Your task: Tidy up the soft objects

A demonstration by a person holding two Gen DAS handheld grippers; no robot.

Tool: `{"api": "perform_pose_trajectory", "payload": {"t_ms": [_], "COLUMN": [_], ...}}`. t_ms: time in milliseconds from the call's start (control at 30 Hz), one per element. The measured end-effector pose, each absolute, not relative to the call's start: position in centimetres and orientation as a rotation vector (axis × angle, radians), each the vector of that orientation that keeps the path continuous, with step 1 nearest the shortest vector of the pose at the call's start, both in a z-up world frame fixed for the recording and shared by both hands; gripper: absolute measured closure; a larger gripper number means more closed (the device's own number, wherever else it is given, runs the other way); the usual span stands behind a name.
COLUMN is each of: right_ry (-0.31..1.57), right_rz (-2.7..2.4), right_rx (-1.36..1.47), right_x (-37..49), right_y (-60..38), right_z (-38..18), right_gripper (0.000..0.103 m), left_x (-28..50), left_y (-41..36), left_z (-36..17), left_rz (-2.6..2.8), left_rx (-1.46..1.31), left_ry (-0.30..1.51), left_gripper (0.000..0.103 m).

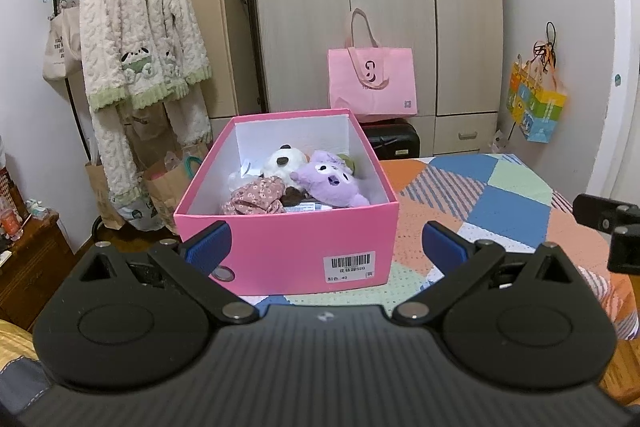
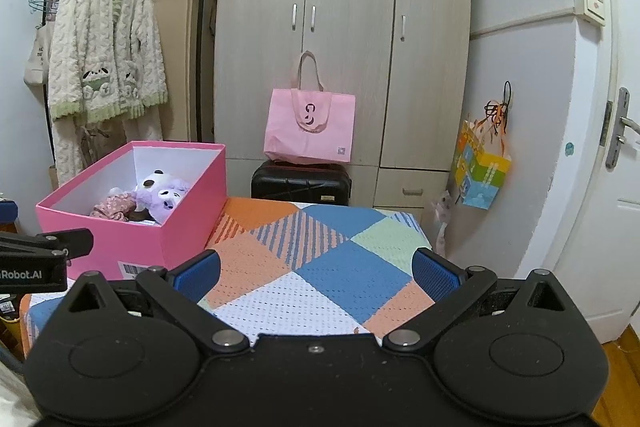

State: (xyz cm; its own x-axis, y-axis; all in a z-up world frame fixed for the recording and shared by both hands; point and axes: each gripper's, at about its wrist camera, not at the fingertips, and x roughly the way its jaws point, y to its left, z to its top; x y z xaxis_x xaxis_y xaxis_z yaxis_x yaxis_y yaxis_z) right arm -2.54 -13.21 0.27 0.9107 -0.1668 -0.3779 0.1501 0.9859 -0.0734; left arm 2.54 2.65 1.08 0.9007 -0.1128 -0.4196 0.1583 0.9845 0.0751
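Note:
A pink box stands on the patchwork blanket. Inside lie a purple plush, a white panda plush and a pink floral cloth. My left gripper is open and empty, just in front of the box's near wall. In the right wrist view the box sits at the left with the purple plush in it. My right gripper is open and empty above the blanket, to the right of the box.
A wardrobe stands behind, with a pink tote bag on a black suitcase. A fluffy robe hangs on a rack at the left. A colourful bag hangs on the right wall by the door.

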Motion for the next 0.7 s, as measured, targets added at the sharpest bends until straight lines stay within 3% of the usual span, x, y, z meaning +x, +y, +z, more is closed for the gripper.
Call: {"api": "perform_pose_trajectory", "payload": {"t_ms": [700], "right_ry": [0.350], "right_rz": [-0.173], "right_rx": [-0.031], "right_x": [-2.40], "right_y": [-13.81], "right_z": [-0.38], "right_gripper": [0.000], "left_x": [2.24], "left_y": [2.13], "left_z": [0.93], "left_rz": [-0.119], "left_rx": [0.108], "left_ry": [0.392], "left_gripper": [0.000]}}
